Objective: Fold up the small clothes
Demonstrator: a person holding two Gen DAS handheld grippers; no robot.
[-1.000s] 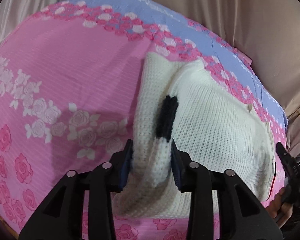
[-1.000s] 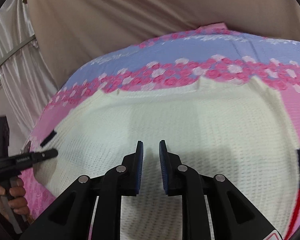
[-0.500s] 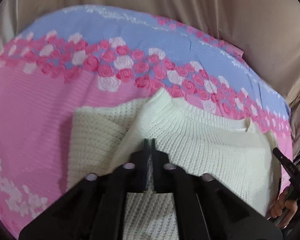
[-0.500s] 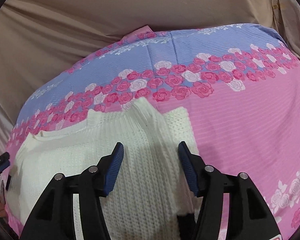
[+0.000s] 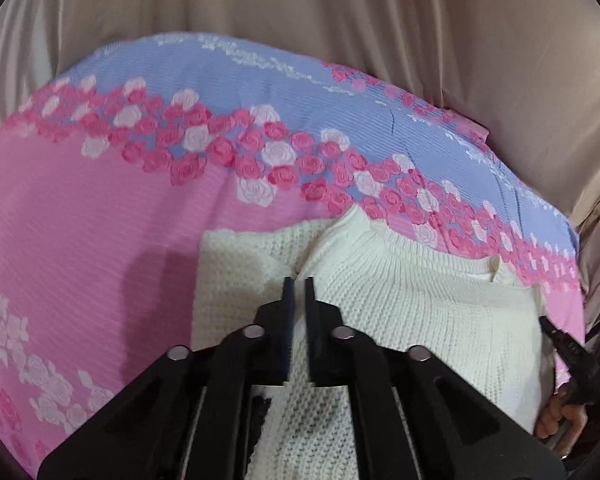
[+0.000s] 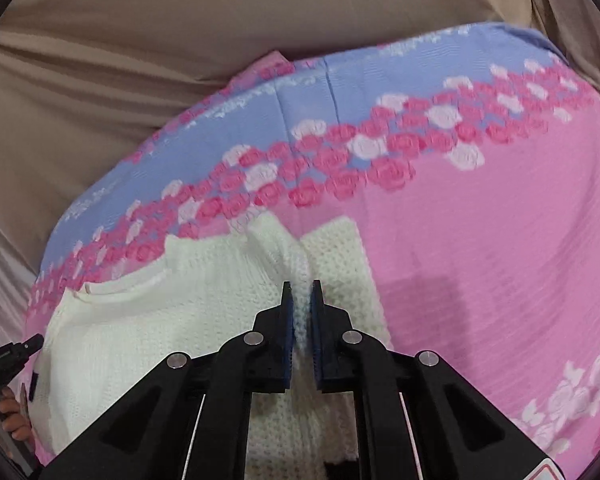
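Observation:
A cream knitted sweater (image 5: 420, 312) lies on the pink flowered bedsheet (image 5: 80, 248), partly folded, its ribbed collar toward the blue band. In the left wrist view my left gripper (image 5: 298, 284) hovers over the sweater's folded edge with its jaws almost together and a thin strip of knit showing between them. In the right wrist view the sweater (image 6: 160, 332) fills the lower left, and my right gripper (image 6: 300, 288) is shut on a raised ridge of the knit near the collar. A dark cuff (image 5: 260, 412) shows under the left gripper.
The sheet's blue band with pink roses (image 5: 260, 80) runs along the far side. Beige curtain fabric (image 5: 340, 8) hangs behind the bed. Each view shows the other gripper and its hand at the edge: one (image 5: 572, 364) at the right, one (image 6: 8, 364) at the left.
The left gripper let go of the sleeve it held and shut over the folded edge. The right gripper opened wide, then shut on a ridge of the sweater near the collar.

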